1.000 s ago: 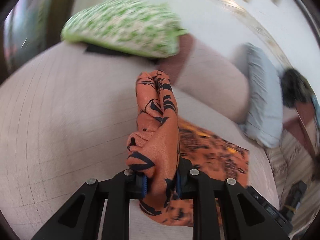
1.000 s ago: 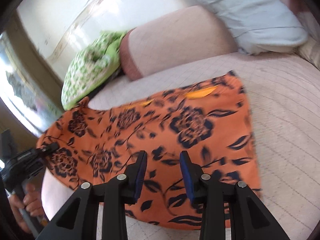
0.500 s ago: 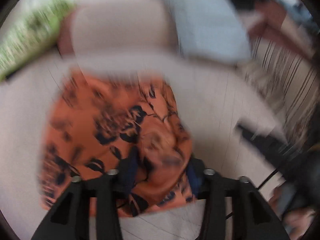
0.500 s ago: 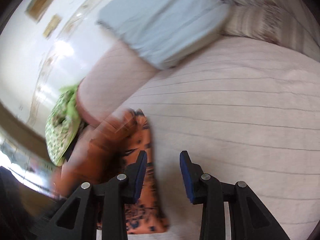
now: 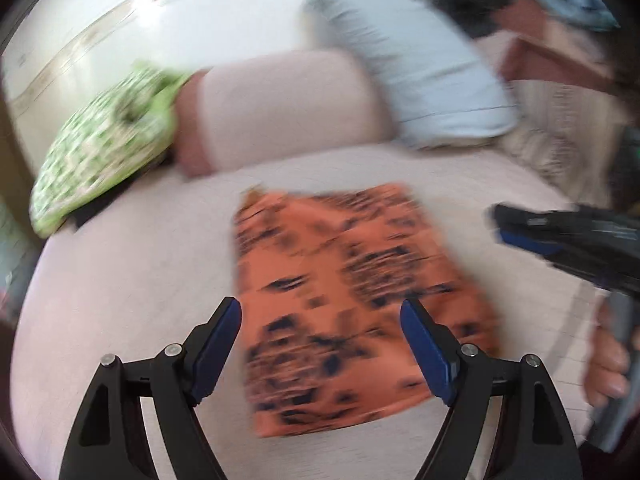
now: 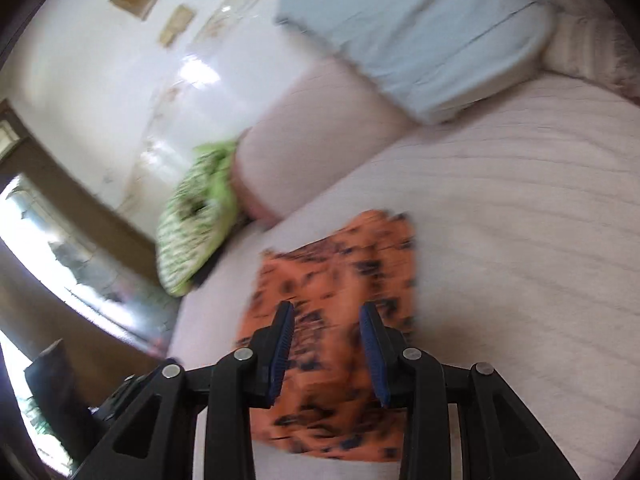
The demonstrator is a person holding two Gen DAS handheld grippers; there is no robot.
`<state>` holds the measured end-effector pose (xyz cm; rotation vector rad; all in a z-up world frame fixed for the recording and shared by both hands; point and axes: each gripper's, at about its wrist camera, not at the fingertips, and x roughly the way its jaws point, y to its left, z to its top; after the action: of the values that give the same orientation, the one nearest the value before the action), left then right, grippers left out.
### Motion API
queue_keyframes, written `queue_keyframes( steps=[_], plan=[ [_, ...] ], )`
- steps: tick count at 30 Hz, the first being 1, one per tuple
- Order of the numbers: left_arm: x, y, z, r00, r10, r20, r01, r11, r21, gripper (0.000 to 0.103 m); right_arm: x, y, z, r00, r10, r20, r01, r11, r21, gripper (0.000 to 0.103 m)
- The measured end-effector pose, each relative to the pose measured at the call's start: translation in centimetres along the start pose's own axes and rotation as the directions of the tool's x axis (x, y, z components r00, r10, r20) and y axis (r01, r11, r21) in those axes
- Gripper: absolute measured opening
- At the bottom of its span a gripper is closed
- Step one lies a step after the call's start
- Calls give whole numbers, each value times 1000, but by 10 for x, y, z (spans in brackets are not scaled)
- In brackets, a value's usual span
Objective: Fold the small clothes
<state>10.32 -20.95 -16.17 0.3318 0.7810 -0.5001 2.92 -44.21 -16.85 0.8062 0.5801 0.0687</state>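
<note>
Orange floral cloth [image 5: 344, 300] lies folded flat on bed [image 5: 120, 280]. Left gripper [image 5: 321, 344] just opened wide above it, nothing pinched. Right gripper [image 6: 327, 350] part-spread, empty, over cloth.

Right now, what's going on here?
A person is folding an orange cloth with dark floral print on a pale pink quilted bed. The left gripper has just opened and released the cloth, which lies folded flat. The right gripper hovers above it, jaws partly open, holding nothing.
</note>
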Motion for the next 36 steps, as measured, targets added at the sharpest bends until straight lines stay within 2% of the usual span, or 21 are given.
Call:
queue_keyframes(
  steps=[2,4,6,7,8,10,12,13,16,19,21,23,24,25,26,31,33,36],
  plan=[
    [15,19,-9,996,71,-47,-72,997,-36,82,10,12,-9,999,38,-31,-38,999,-9,37],
    [38,29,-20,987,95,-128,-102,994,-50,82,26,13,-21,994,47,-99,-47,999,2,37],
    [58,24,-38,979,84,-184,-90,996,-26,82,56,2,-32,969,-45,-243,49,999,11,37],
    [65,22,-46,974,82,-209,-88,996,-18,83,72,-9,-40,935,-131,-329,140,990,6,33],
    [68,23,-51,975,67,-213,-76,997,-32,83,78,-21,-43,921,-164,-354,184,983,24,12],
    [65,23,-50,979,57,-194,-67,997,-44,83,72,-33,-37,929,-86,-360,137,983,120,11],
    [62,23,-44,977,59,-206,-64,998,-21,83,72,-38,-37,926,-62,-371,123,982,143,11],
    [61,24,-40,978,61,-199,-67,998,-21,83,73,-38,-38,926,-64,-372,123,983,137,11],
    [46,27,-21,992,68,-108,-72,997,-35,83,70,-25,-34,932,-99,-350,131,989,69,12],
    [45,30,-9,994,72,-80,-76,996,-44,83,58,-5,-25,956,-128,-264,128,992,-18,15],
    [51,26,-8,993,83,-83,-86,996,-33,83,54,1,-21,969,-133,-207,128,991,-39,15],
    [75,20,-13,983,105,-152,-106,994,2,83,57,0,-18,970,-136,-200,133,991,-26,15],
    [83,17,-19,975,104,-196,-101,995,25,83,65,-3,-20,959,-162,-231,160,987,-29,15],
    [91,14,-24,971,96,-220,-90,995,36,83,77,-9,-24,940,-197,-280,195,980,-34,15],
    [91,15,-27,975,87,-203,-84,996,26,83,84,-14,-27,929,-203,-311,206,978,-21,15],
    [84,25,-9,979,37,-200,-39,999,-8,83,79,-25,-20,944,-123,-307,152,986,71,14],
    [82,30,6,983,45,-178,-48,999,-10,83,75,-26,-17,957,-89,-278,121,988,100,14],
    [90,31,36,985,68,-159,-69,998,2,83,67,-23,-13,971,-81,-225,103,991,88,14]
  ],
)
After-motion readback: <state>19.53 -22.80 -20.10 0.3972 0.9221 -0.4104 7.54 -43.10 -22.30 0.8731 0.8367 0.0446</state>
